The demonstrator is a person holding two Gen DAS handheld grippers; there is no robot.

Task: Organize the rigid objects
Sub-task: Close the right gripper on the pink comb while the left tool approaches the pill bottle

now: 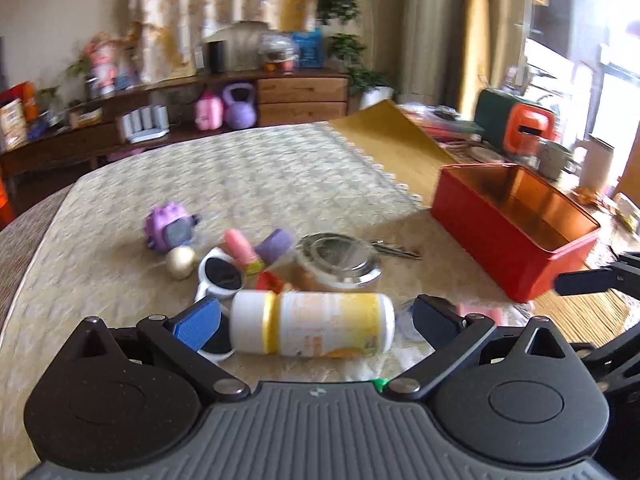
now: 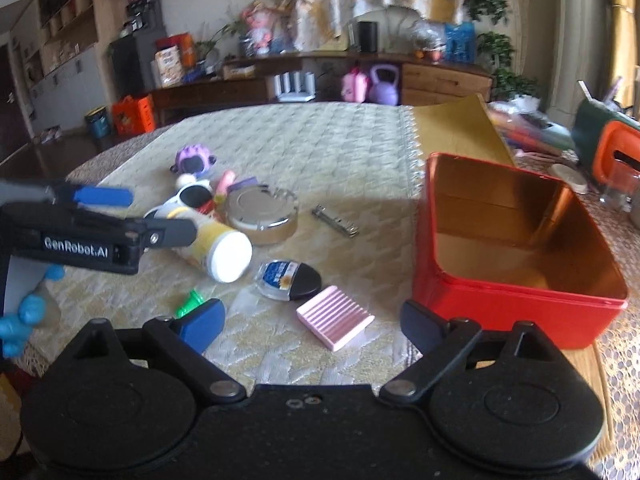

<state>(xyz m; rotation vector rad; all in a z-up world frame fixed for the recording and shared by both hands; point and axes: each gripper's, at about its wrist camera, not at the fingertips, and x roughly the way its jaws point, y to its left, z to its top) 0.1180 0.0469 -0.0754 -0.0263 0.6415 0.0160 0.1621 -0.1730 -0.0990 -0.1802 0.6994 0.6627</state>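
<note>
We see a white bottle (image 1: 312, 326) with yellow label and band lying on its side on the tablecloth (image 1: 248, 184), between our left gripper's (image 1: 316, 320) spread fingers. Our right gripper (image 2: 312, 322) gapes wide beside the red tin box (image 2: 516, 300).

The left gripper (image 2: 132, 216) is hiding most of the white-and-yellow bottle (image 2: 220, 252) in the right wrist view. Motion blur is smearing the bottle's label (image 1: 320, 332). The bottle is covering part of the sunglasses (image 1: 220, 276).

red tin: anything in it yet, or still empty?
Empty as far as visible. The right wrist view looks into the red tin: bare coppery walls and floor. The near corner behind its front wall is hidden.
</note>
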